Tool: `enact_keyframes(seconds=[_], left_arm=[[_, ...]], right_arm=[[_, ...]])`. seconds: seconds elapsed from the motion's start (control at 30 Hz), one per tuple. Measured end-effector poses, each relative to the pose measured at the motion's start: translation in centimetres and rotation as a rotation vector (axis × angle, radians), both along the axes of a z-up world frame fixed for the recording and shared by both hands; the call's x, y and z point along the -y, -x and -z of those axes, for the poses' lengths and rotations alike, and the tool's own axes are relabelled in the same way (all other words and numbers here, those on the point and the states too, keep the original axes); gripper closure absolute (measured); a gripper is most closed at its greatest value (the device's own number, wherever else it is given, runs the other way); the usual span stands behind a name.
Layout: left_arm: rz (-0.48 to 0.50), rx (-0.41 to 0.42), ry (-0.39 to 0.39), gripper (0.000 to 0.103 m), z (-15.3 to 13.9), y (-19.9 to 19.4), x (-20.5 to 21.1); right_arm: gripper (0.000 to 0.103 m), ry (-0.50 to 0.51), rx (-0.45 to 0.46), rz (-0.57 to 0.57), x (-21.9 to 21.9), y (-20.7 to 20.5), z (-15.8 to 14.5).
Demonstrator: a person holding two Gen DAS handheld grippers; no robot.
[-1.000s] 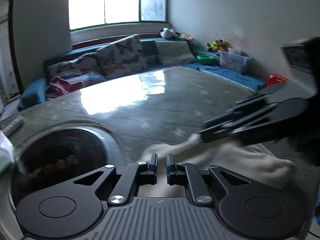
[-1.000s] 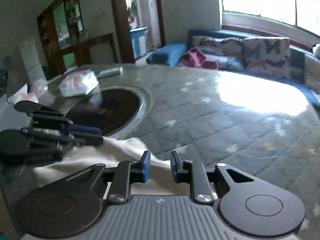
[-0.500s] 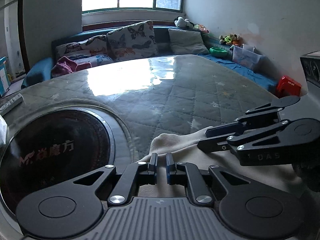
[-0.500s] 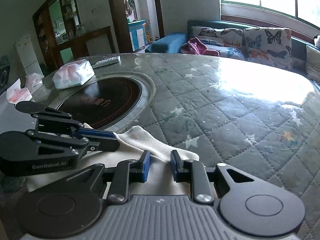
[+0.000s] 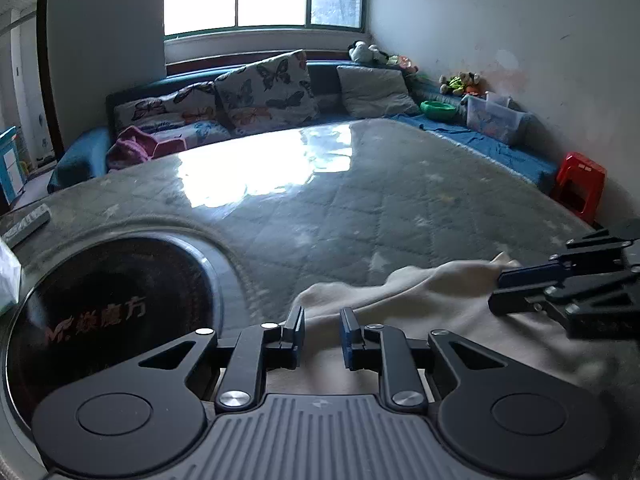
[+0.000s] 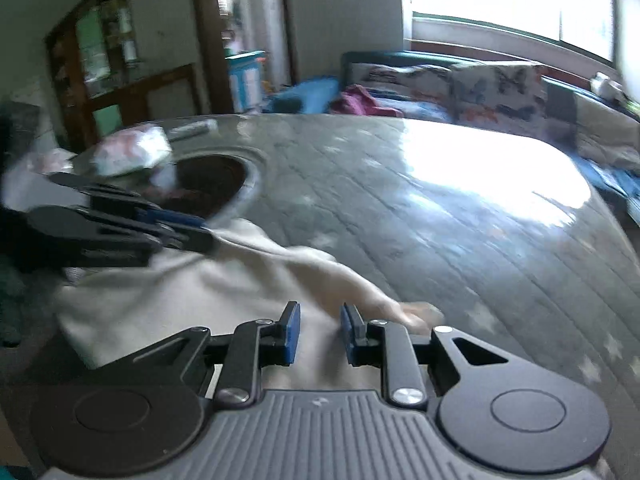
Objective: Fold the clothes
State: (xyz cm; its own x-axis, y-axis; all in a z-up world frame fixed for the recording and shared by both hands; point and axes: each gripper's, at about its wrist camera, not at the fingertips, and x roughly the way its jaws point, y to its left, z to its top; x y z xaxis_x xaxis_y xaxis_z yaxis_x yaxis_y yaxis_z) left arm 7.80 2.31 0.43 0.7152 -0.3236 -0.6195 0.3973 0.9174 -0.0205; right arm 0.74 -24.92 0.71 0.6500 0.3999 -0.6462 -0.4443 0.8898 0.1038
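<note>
Both grippers have spread apart, left gripper point(image 5: 320, 330) and right gripper point(image 6: 320, 330) parted over cream garment point(image 5: 420, 300).

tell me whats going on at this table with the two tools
A person is folding a cream garment on a quilted table, one tool in each hand. The left tool and the right tool sit over the garment's near edge, each with its fingers apart and cloth showing in the gap. The garment lies bunched beside the round dark cooktop, not yet folded flat.
</note>
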Motion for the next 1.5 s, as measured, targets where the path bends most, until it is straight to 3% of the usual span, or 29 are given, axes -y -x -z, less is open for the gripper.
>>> enact_keyframes(seconds=[0.13,0.4,0.63,0.83,1.1,1.5], left_arm=[[0.041,0.004,0.027,0.082,-0.2,0.6,1.1],[0.063,-0.021,0.01,0.082,1.4,0.8,3.0],[0.154,0.019,0.028,0.082,0.4,3.5,4.5],[0.3,0.033,0.033,0.082,0.6,6.5,7.9],[0.413,0.043,0.04,0.082,1.8,9.1,10.7],[0.429,0.029,0.1,0.079,1.4,10.1,9.9]], right_arm=[[0.082,-0.022,0.008,0.082,2.0,0.0,-0.1],[0.082,0.022,-0.002,0.087,2.7,-0.8,1.1],[0.082,-0.015,0.0,0.073,4.5,0.1,-0.8],[0.082,-0.035,-0.015,-0.005,3.9,-0.2,-1.5],[0.082,0.006,-0.046,-0.086,1.8,-1.2,-0.3],[0.081,0.026,-0.045,-0.106,1.2,-1.3,0.3]])
